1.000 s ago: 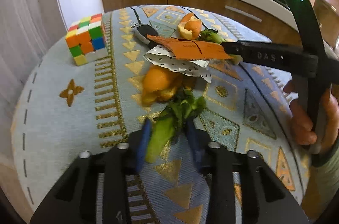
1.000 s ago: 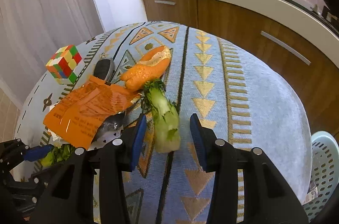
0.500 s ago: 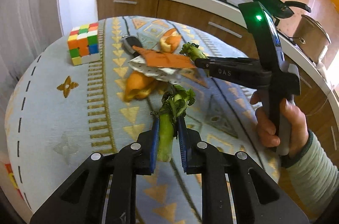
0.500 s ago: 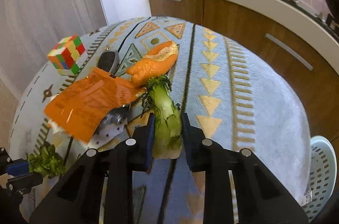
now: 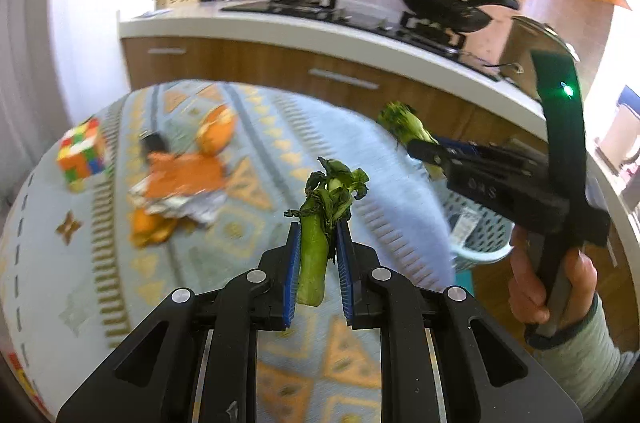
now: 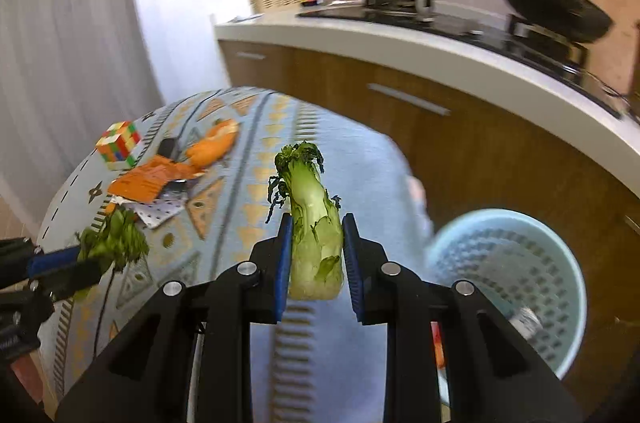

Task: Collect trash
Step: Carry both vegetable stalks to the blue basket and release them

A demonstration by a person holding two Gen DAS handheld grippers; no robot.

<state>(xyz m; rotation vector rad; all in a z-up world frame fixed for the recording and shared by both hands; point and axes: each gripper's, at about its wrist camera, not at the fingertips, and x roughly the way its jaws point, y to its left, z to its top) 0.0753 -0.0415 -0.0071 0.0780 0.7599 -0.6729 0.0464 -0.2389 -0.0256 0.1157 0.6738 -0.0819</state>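
My left gripper (image 5: 317,223) is shut on a thin green vegetable stalk (image 5: 314,243) with wilted leaves, held above the table. My right gripper (image 6: 315,219) is shut on a thick pale-green vegetable stump (image 6: 316,243), also lifted clear of the table; the stump also shows in the left wrist view (image 5: 404,123). A light blue perforated trash basket (image 6: 516,263) stands on the floor to the right of the table, also in the left wrist view (image 5: 480,235). Orange peel (image 6: 212,147), an orange wrapper (image 6: 148,179) and dotted paper (image 6: 160,213) lie on the table.
A Rubik's cube (image 6: 118,143) and a black key fob (image 6: 166,147) sit on the patterned tablecloth (image 6: 248,223) by the trash. A kitchen counter (image 6: 440,63) with a stove and a black pan (image 6: 552,7) runs behind the table.
Both grippers closed on their vegetable pieces, lifted them off the table and swung right, bringing the blue basket into view.
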